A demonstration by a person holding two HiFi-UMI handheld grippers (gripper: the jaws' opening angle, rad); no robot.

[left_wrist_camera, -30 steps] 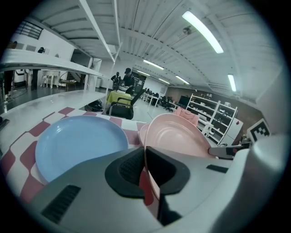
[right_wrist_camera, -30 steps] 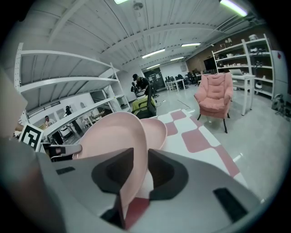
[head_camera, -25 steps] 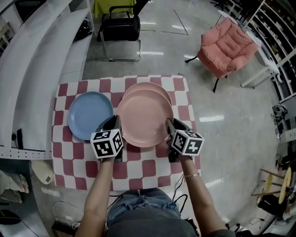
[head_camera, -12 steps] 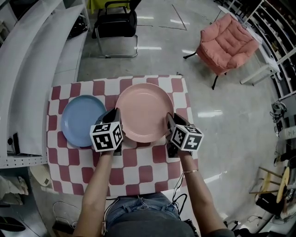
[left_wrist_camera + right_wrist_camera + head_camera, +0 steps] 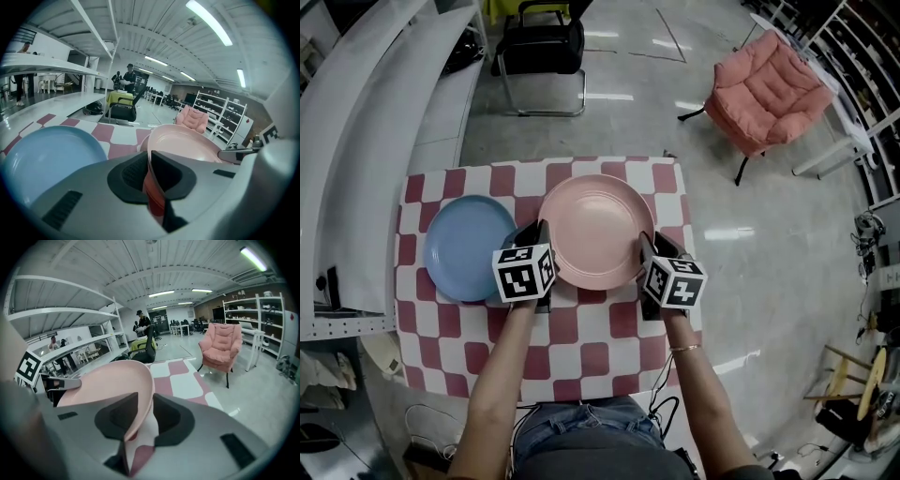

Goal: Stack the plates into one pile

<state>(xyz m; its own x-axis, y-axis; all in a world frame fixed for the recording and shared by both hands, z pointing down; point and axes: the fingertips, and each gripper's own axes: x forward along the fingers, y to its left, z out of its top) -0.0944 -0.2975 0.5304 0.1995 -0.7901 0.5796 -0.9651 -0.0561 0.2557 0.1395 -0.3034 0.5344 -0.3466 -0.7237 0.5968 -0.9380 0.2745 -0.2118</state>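
Pink plate (image 5: 592, 230) rim is pinched by right gripper (image 5: 643, 240); left gripper (image 5: 542, 227) jaws, which have just been opening, are narrowly set on the opposite rim; a lopsided release may drag the plate off-centre.

Black-white marker cubes (image 5: 523, 272) (image 5: 675, 281); blue jeans (image 5: 581, 417), grey top (image 5: 600, 464), thin bracelet (image 5: 684, 348) (right wrist).

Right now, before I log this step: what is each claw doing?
Left claw: gripping the pink plate by its rim, though it has just been opening.
Right claw: shut on the same plate's opposite rim.
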